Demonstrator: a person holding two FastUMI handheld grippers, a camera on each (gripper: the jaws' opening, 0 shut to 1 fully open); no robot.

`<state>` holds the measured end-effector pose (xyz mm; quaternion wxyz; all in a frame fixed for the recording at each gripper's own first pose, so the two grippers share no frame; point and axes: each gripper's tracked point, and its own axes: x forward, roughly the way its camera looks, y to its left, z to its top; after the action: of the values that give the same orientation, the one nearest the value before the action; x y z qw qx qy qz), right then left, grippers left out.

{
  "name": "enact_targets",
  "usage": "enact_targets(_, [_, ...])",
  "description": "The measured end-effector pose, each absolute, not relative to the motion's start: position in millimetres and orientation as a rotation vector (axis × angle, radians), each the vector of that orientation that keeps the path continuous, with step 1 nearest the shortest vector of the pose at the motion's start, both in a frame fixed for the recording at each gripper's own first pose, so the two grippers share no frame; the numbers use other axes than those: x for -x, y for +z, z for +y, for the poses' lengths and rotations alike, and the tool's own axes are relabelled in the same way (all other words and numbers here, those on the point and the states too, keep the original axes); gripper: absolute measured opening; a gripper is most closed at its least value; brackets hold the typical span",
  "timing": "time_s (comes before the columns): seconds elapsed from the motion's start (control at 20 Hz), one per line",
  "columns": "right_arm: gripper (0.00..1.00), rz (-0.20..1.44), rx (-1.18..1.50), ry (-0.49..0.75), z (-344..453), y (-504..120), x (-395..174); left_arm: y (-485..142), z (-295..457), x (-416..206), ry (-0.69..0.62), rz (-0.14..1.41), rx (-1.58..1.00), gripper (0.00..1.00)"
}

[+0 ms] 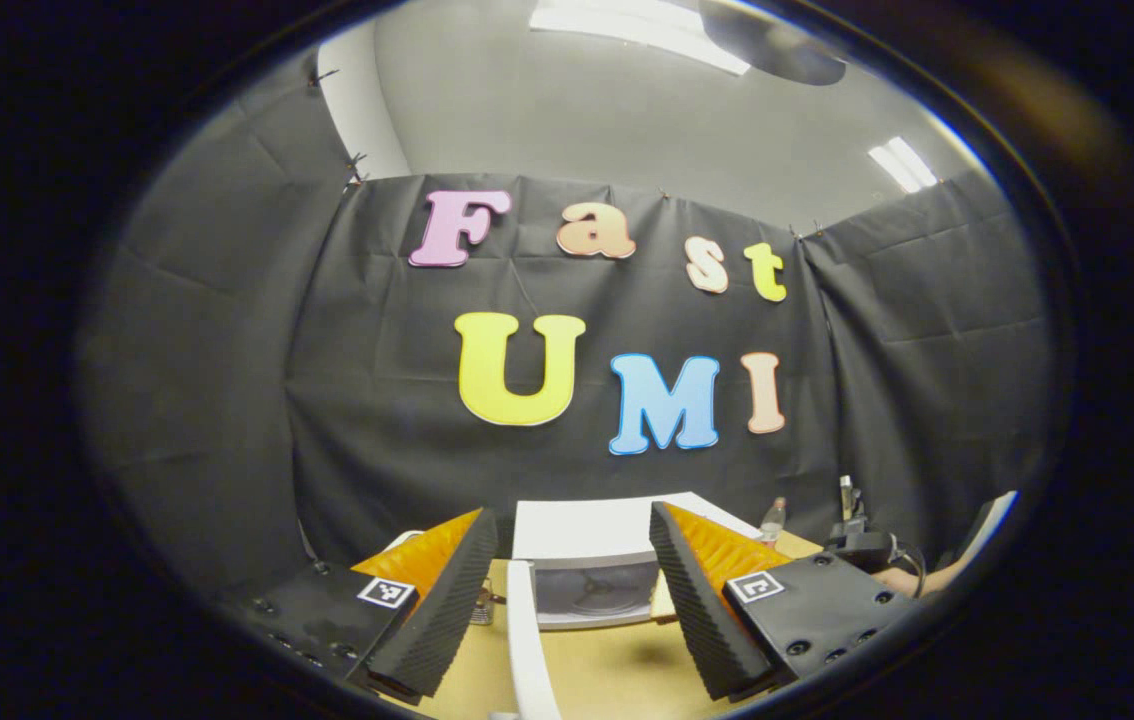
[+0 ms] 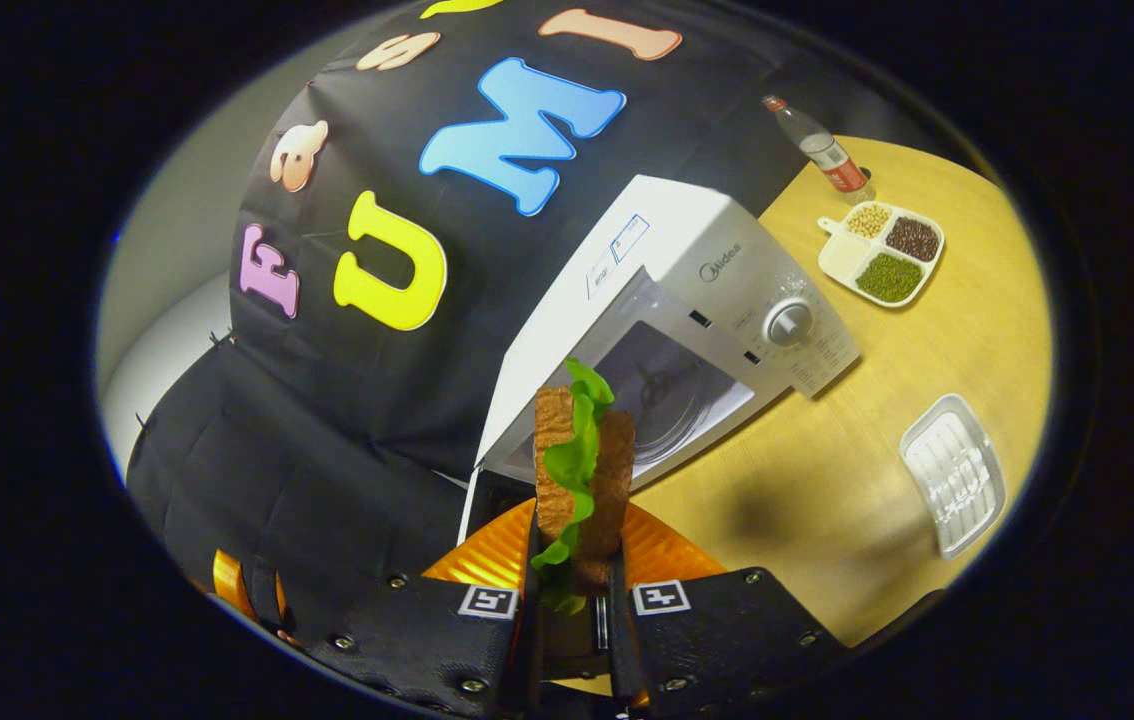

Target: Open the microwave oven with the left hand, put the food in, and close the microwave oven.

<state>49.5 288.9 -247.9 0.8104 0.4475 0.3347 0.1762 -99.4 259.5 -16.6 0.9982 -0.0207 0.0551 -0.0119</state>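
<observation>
On the bench (image 2: 887, 420) stands a white microwave (image 2: 687, 300) with its door (image 1: 527, 640) swung open; the front bears the brand "Midea". The right gripper (image 2: 575, 590) has its jaws pinching a sandwich (image 2: 582, 470) just before the cavity. The left gripper (image 1: 567, 600) hangs with jaws spread wide. A bottle (image 2: 820, 148) and a divided dish (image 2: 882, 252) sit beyond; the bottle's label is unreadable.

microwave (image 2: 687, 290): glossy white casing | table (image 2: 937, 400): smooth wood-look top | tray (image 2: 954, 473): clear ribbed plastic | wall cloth (image 1: 227, 330): matt, creased
</observation>
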Motion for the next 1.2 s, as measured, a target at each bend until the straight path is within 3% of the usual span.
enact_targets(0.4, [0.27, 0.730, -1.049, 0.222, 337, -313, -114, -16, 315, 107, 0.048, 0.115, 0.012, 0.97])
enact_targets(0.6, [0.28, 0.609, -1.171, 0.109, 347, -331, -159, -33, 341, 110, 0.076, 0.141, 0.012, 1.00])
enact_targets(0.85, [0.28, 0.472, -1.345, -0.093, 355, -361, -206, -51, 379, 117, 0.130, 0.200, -0.001, 0.96])
enact_targets(1.2, [0.27, 0.389, -1.450, -0.218, 373, -392, -253, -70, 404, 115, 0.146, 0.263, -0.012, 0.95])
